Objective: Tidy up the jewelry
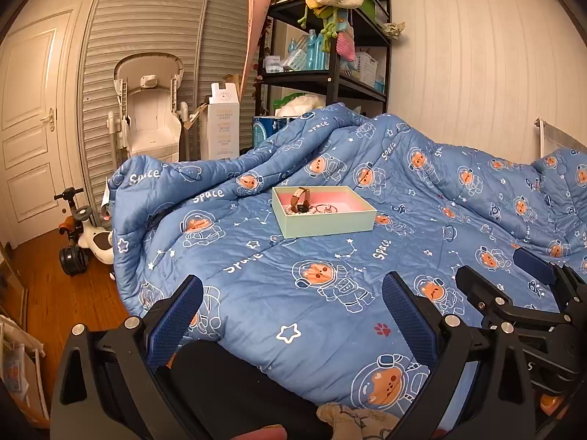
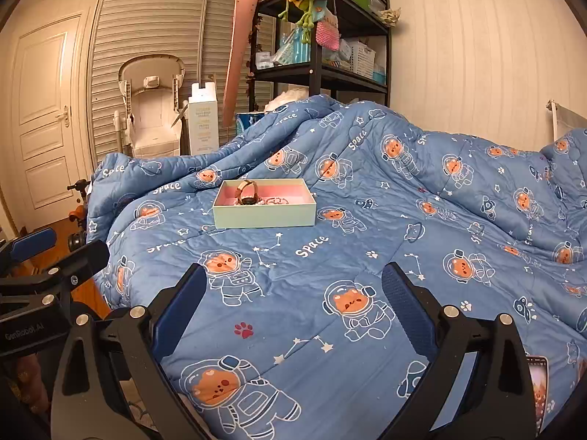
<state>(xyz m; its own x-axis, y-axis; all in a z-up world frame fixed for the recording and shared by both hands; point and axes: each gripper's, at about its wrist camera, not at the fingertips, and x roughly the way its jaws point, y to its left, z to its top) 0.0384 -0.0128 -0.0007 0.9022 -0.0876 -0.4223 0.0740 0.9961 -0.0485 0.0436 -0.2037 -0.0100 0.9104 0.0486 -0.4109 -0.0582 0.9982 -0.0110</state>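
With both my left gripper and right gripper empty and spread, the tray at twelve o'clock holds a stiff, light wristwatch, which I judge best pinched across its strap.

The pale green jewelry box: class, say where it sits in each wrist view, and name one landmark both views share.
Left wrist view: the pale green jewelry box sits just right of centre on the blue quilt.
Right wrist view: it sits left of centre, in the middle distance.
Shared landmark: the black shelf unit behind the bed.
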